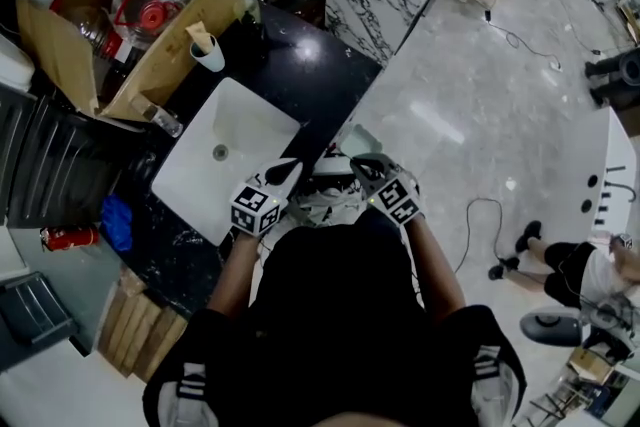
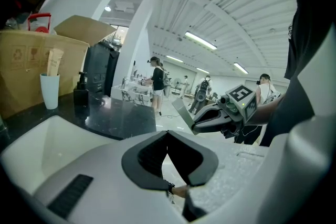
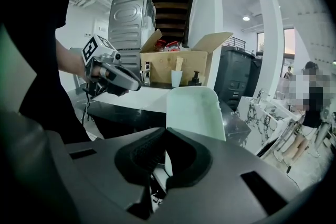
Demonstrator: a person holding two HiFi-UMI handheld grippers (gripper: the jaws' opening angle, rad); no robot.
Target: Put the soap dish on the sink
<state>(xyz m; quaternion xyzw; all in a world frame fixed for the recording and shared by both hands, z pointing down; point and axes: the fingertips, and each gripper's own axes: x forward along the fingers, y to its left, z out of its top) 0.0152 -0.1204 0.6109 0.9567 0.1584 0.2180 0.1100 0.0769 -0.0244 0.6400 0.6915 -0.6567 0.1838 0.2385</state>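
Carry step: soap dish (image 3: 195, 113) is clamped in right hand-held gripper (image 3: 164, 136); left hand-held gripper (image 2: 168, 136) is closed, empty; lowering onto sink (image 1: 255, 127) is judged next.

Bright ceiling strip lights (image 2: 199, 40); glare spot on black countertop (image 1: 303, 48); fisheye bending, dark corners in both gripper views.
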